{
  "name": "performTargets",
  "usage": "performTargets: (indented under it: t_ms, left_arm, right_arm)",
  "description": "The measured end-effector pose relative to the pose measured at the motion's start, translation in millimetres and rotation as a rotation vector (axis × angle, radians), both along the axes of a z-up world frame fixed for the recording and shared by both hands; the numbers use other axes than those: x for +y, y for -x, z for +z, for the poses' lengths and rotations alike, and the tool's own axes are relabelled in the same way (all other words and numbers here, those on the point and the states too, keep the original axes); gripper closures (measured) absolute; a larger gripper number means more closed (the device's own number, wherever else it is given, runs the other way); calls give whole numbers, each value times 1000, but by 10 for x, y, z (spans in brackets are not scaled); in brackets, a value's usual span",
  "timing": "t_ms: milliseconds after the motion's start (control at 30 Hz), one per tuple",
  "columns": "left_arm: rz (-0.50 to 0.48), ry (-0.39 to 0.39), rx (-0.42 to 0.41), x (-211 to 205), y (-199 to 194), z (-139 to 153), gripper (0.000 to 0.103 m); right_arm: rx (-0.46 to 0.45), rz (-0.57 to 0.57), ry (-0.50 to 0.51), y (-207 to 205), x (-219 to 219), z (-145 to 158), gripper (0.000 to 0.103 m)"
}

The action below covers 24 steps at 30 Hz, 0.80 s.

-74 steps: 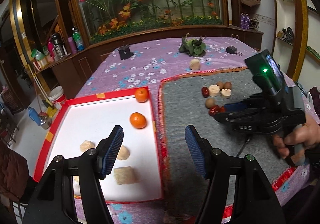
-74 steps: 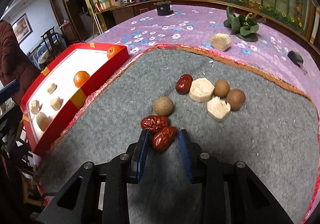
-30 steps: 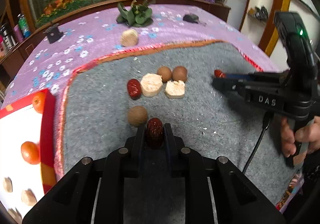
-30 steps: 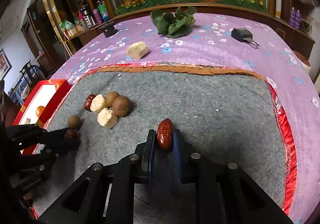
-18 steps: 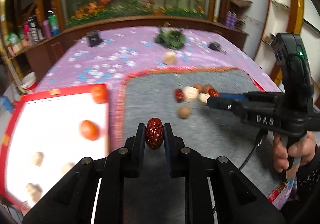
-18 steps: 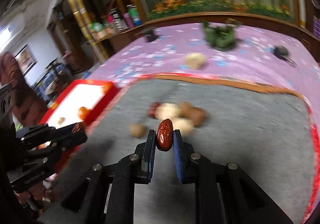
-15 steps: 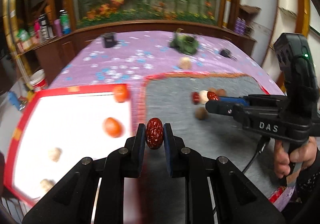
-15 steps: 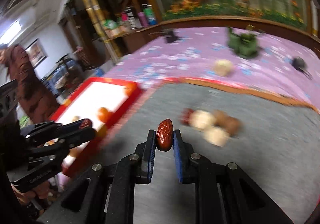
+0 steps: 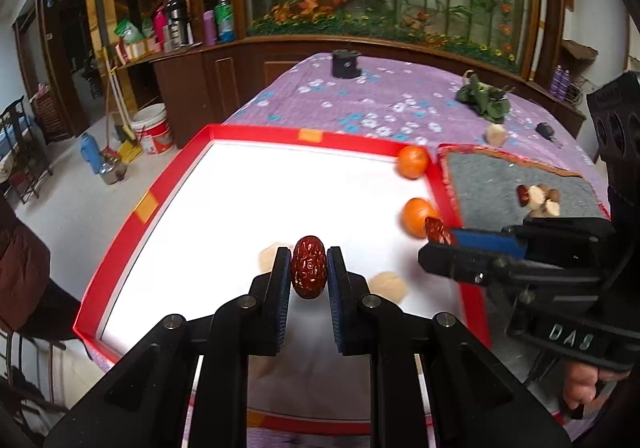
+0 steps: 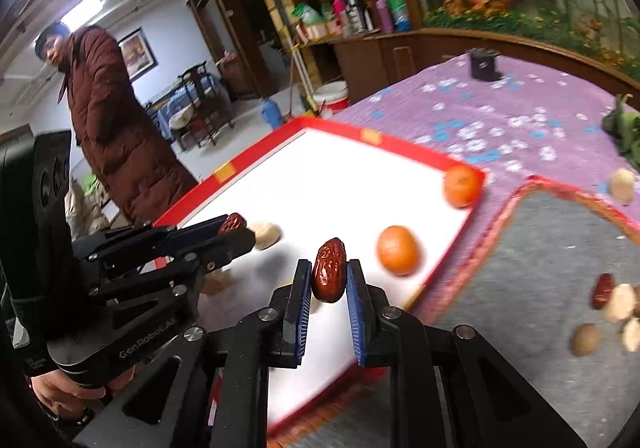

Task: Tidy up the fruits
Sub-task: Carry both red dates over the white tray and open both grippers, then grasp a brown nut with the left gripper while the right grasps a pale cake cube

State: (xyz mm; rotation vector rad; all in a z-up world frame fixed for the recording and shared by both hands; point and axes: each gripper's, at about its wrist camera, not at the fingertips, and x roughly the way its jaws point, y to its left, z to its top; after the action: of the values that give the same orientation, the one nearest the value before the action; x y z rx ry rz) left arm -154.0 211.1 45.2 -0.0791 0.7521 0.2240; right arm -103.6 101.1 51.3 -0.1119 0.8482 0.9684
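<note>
My left gripper [image 9: 308, 268] is shut on a red date [image 9: 308, 266] and holds it above the near part of the white tray with a red rim [image 9: 140, 208]. My right gripper [image 10: 328, 280] is shut on another red date [image 10: 329, 270] above the tray's near right side. In the left wrist view the right gripper's tip with its date [image 9: 436, 229] sits beside an orange [image 9: 416, 211]. In the right wrist view the left gripper's date [image 10: 232, 223] shows over the tray. A second orange [image 9: 413, 161] lies in the tray's far right corner.
Pale lumps [image 9: 387, 285] lie in the tray. A grey mat [image 9: 500, 176] on the right holds a red date [image 9: 522, 194], pale pieces and brown round fruits [image 10: 585, 338]. A person in a brown coat [image 10: 116, 136] stands to the left of the table.
Both grippers have carried their dates left from the grey mat to above the white tray. Both stayed shut on their dates.
</note>
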Motion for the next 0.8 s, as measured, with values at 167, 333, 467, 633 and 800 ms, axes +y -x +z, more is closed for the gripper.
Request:
performTargets:
  t_ms: [167, 333, 467, 633, 800]
  left_arm:
    - [24, -2, 16, 82, 16, -78, 88]
    - [77, -35, 25, 104, 25, -75, 84]
    - [84, -53, -15, 55, 63, 18, 42]
    - [3, -79, -66, -230, 58, 175, 40]
    - [-140, -84, -61, -663, -49, 213, 40]
  right_arm:
    - [7, 4, 35, -8, 85, -127, 85]
    - [-1, 7, 27, -7, 59, -88, 79]
    - [-14, 11, -20, 10, -64, 24, 74]
    - [-38, -63, -61, -122, -496, 179, 72]
    - [-42, -207, -27, -332, -1174, 174, 68]
